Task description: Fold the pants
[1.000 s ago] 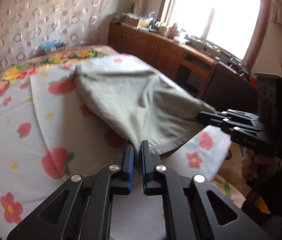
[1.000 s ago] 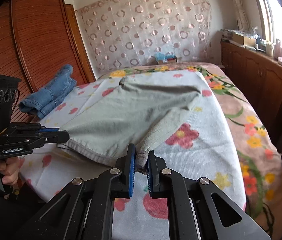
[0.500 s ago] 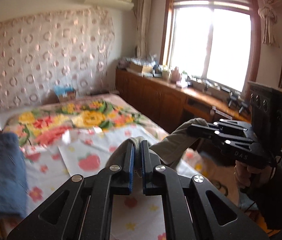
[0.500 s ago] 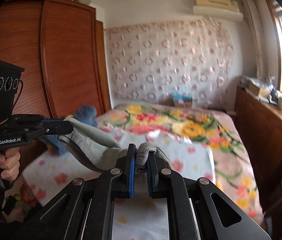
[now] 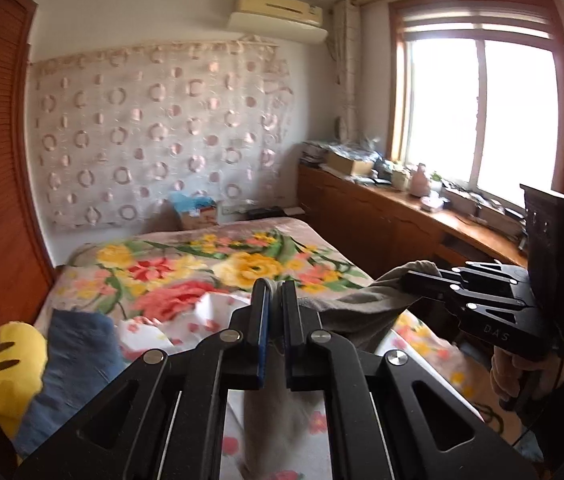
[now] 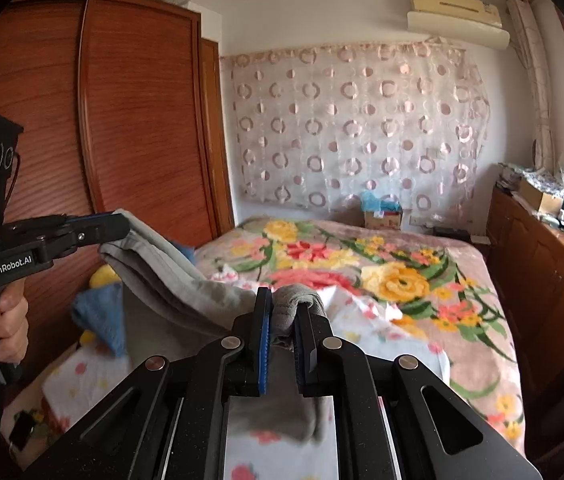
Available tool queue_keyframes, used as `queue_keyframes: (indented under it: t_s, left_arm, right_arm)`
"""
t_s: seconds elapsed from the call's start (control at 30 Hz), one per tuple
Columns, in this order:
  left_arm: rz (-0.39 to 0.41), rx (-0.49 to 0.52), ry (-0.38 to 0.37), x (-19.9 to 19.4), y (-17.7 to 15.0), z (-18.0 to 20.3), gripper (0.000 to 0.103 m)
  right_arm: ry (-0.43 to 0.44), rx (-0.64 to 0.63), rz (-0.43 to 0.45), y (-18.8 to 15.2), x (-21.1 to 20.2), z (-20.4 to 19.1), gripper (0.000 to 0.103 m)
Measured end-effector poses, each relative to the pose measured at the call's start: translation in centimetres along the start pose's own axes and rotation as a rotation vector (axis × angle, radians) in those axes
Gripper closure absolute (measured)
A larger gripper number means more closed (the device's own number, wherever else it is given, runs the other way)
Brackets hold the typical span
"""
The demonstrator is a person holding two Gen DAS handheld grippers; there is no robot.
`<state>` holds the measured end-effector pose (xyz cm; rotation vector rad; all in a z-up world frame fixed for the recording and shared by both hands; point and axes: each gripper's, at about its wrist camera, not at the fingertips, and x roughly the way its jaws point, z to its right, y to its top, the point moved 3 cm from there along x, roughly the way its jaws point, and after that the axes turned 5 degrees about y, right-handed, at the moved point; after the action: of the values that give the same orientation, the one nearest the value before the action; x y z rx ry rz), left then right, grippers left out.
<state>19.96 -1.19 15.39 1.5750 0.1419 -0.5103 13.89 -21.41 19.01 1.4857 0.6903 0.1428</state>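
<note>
The grey pants (image 5: 362, 312) hang in the air above the bed, stretched between my two grippers. In the left wrist view my left gripper (image 5: 275, 296) is shut on one end of the top edge, and cloth drops below its fingers. My right gripper (image 5: 408, 282) pinches the other end at the right, held by a hand. In the right wrist view my right gripper (image 6: 284, 308) is shut on a bunched fold of the pants (image 6: 170, 276). The left gripper (image 6: 120, 226) grips the far corner at upper left.
Below lies the bed with a floral blanket (image 6: 394, 280) and a white strawberry-print sheet (image 5: 202, 320). Folded blue jeans (image 5: 70, 360) and a yellow plush toy (image 5: 10, 364) sit at its left. A wooden wardrobe (image 6: 122, 120) stands left, a cluttered sideboard (image 5: 382, 216) right.
Both grippers have risen with the pants, lifting the cloth off the bed until it hangs. Both views now tilt up toward the far wall.
</note>
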Motion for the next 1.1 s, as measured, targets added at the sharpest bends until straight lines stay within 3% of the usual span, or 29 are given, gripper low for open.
queue_keyframes:
  t_s: [0.1, 0.2, 0.47, 0.6, 0.9, 1.1]
  left_arm:
    - [0.019, 0.015, 0.016, -0.9, -0.3, -0.2, 0.096]
    - [-0.010, 0.027, 0.016, -1.5, -2.9, -0.3, 0.096]
    - [-0.182, 0.011, -0.022, -1.0, -13.9, 0.1, 0.096]
    - [-0.215, -0.005, -0.047, -2.3, -17.3, 0.9, 0.096]
    - [-0.269, -0.032, -0.062, -4.3, -21.3, 2.1, 0.096]
    - [-0.285, -0.036, -0.065, -5.2, -22.3, 2.6, 0.096]
  right_arm:
    - [0.007, -0.015, 0.022, 1.0, 0.7, -0.5, 0.093]
    - [0.023, -0.020, 0.005, -1.0, 1.6, -0.9, 0.093]
    - [0.098, -0.020, -0.185, -9.8, 3.5, -1.2, 0.093]
    - [0.141, -0.010, -0.245, -12.8, 3.9, -1.5, 0.093]
    - [0.189, 0.025, -0.294, -16.4, 2.8, -2.2, 0.093]
    - [0.181, 0.041, -0.301, -16.1, 1.2, -2.2, 0.093]
